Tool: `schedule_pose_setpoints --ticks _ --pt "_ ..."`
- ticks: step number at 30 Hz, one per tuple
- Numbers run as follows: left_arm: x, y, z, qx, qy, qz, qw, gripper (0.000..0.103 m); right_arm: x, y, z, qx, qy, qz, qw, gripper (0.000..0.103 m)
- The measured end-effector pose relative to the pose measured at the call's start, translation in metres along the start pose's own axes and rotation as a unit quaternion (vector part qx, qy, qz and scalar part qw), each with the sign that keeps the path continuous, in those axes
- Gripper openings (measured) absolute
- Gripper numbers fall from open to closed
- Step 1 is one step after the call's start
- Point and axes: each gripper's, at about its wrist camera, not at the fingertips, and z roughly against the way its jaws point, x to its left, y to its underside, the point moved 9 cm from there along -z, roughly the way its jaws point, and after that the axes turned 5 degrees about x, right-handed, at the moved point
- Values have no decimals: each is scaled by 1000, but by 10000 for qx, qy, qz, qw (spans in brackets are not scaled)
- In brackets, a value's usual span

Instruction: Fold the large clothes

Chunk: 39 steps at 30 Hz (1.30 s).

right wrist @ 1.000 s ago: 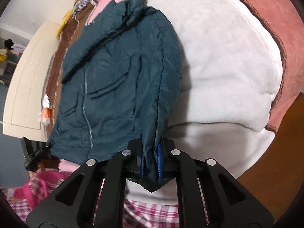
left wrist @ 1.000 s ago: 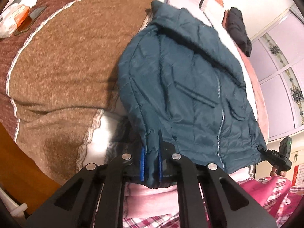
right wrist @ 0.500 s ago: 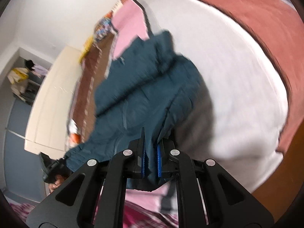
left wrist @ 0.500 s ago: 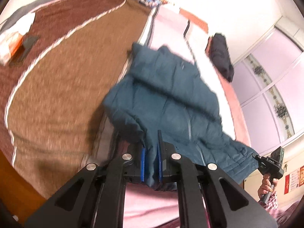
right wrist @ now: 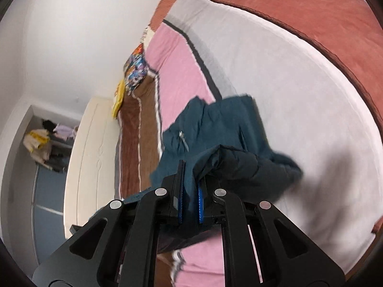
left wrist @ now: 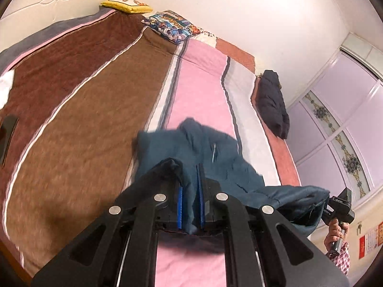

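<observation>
A dark teal padded jacket [left wrist: 210,153] hangs bunched above the bed, its hem lifted and doubling over toward the collar end. My left gripper [left wrist: 190,196] is shut on one hem corner, the fabric pinched between the blue pads. In the right wrist view the same jacket [right wrist: 215,124] drapes forward, and my right gripper [right wrist: 190,189] is shut on the other hem corner. The right gripper's body [left wrist: 340,208] shows at the far right of the left wrist view, held by a hand [left wrist: 335,232], with the hem stretched between the two grippers.
The bed carries a brown blanket [left wrist: 79,110], a pink sheet [left wrist: 201,83] and a white blanket [right wrist: 287,91]. A dark garment [left wrist: 273,105] lies by the far right edge. Patterned and yellow pillows [left wrist: 172,26] sit at the head. A cream headboard [right wrist: 88,157] and an open closet [right wrist: 43,143] stand at left.
Both grippers rose and swept forward over the bed with the hem. The jacket, flat a second ago, now hangs crumpled and folds over itself.
</observation>
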Motion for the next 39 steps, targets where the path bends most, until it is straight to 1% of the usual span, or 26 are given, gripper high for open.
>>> schedule_pose_setpoints --ticks 3,4,6,8,9,11,12,15,18,20,24,25,26,29,31,32,34,36,38,39 --pt "-4 -37 -30 -14 -181 -52 9998 10 7 -33 -24 -4 147 -20 9999 10" --pt "-3 -54 -46 -7 -230 -20 9997 10 9 -48 -35 -23 222 -31 9997 10" --pt "0 -72 -66 12 -326 14 9995 10 10 -72 -52 -35 349 -53 9994 10" --pt "7 -92 -95 116 -414 135 9990 10 6 -100 -77 -5 538 -166 9984 10" --pt "11 -103 -116 210 -494 164 9984 10 2 -112 -90 42 646 -198 9977 10" --pt "19 -113 -144 332 -593 229 9974 10 -11 -128 -114 146 777 -319 9964 10" --pt "25 -119 -164 419 -640 285 9967 10 -15 -133 -123 183 844 -365 9956 10" --pt "40 -128 -208 588 -770 340 9947 10 -38 -155 -164 322 1105 -487 9922 10" --pt "55 -132 -243 736 -852 422 9927 10 -56 -169 -193 432 1287 -561 9892 10" --pt "68 -128 -267 900 -955 514 9900 10 -67 -174 -208 496 1372 -616 9874 10" --pt "88 -111 -298 1164 -1107 637 9850 12 -93 -173 -234 657 1627 -682 9821 10" --pt "90 -107 -301 1209 -1144 634 9840 15 -99 -171 -239 690 1679 -685 9810 10" --pt "92 -103 -305 1261 -1164 666 9829 15 -103 -172 -245 715 1714 -692 9802 10" --pt "93 -100 -306 1301 -1096 879 9815 18 -110 -169 -249 772 1703 -792 9792 13" --pt "93 -104 -302 1310 -989 1009 9813 23 -109 -170 -244 813 1615 -905 9793 16" --pt "91 -108 -295 1287 -893 1067 9819 25 -107 -170 -239 813 1568 -933 9798 19" --pt "84 -118 -280 1171 -626 1082 9852 34 -95 -174 -226 801 1387 -896 9830 25" --pt "74 -128 -262 1060 -333 1067 9881 41 -84 -178 -213 794 1145 -843 9866 37" --pt "66 -135 -249 968 -181 1073 9893 48 -72 -183 -199 762 849 -876 9896 44" --pt "62 -141 -240 840 -145 1053 9908 55 -67 -185 -194 746 696 -922 9905 48"
